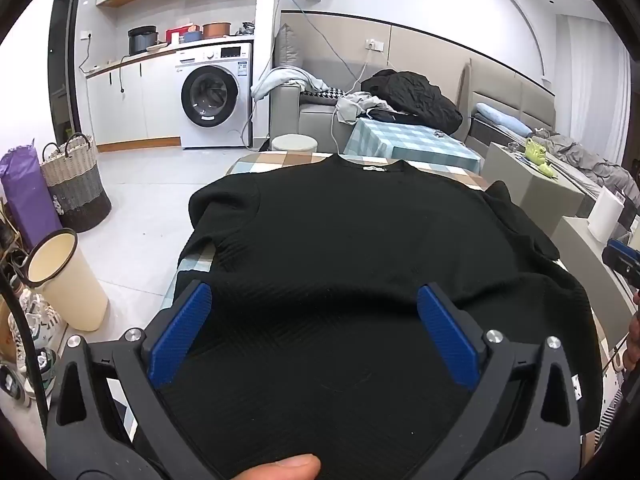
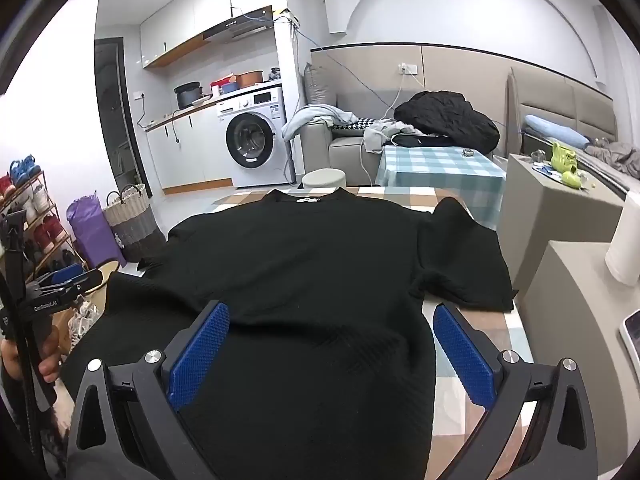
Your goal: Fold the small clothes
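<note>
Both tools look the same: the left gripper (image 1: 314, 304) and the right gripper (image 2: 331, 324) have a black plastic frame, blue ribbed pads (image 1: 182, 332) and round silver screws (image 2: 153, 357).

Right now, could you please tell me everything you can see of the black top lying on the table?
The black top is a short-sleeved knit with a fine ribbed texture and a small white label at the neckline. It lies spread out and unfolded, collar at the far end, on the checked tablecloth, its near hem rumpled. One sleeve lies flat on the cloth; the opposite side hangs over the table edge. Both grippers stand open above the hem, apparently not gripping it.
</note>
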A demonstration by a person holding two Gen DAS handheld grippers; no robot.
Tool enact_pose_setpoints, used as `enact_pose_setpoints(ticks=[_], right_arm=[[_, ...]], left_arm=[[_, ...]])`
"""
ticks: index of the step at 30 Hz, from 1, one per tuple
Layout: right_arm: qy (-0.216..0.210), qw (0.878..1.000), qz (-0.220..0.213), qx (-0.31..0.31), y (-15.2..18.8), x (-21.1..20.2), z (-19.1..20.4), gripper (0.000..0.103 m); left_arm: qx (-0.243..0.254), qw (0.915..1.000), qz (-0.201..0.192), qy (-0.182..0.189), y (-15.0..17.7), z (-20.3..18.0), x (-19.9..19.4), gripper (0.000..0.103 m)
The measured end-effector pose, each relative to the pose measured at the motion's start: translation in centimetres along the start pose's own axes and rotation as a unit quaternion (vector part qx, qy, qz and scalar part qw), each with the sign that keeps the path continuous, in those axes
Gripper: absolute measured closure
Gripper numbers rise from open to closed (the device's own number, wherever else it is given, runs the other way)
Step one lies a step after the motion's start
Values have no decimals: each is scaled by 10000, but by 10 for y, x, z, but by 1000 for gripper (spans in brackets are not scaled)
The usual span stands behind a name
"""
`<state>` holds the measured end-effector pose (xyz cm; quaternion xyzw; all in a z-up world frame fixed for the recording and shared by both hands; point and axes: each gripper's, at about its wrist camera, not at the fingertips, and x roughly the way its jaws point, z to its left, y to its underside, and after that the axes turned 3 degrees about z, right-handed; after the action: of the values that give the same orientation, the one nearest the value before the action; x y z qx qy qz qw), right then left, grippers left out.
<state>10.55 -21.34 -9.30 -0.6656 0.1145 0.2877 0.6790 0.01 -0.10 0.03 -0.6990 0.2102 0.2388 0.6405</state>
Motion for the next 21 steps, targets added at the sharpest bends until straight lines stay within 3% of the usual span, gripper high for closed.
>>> enact_pose_setpoints(ticks=[21], right_arm=[[-200, 9991, -102, 368, -1, -3, -4, 0]], left_arm=[[-42, 10000, -31, -21, 0, -2, 4, 1]])
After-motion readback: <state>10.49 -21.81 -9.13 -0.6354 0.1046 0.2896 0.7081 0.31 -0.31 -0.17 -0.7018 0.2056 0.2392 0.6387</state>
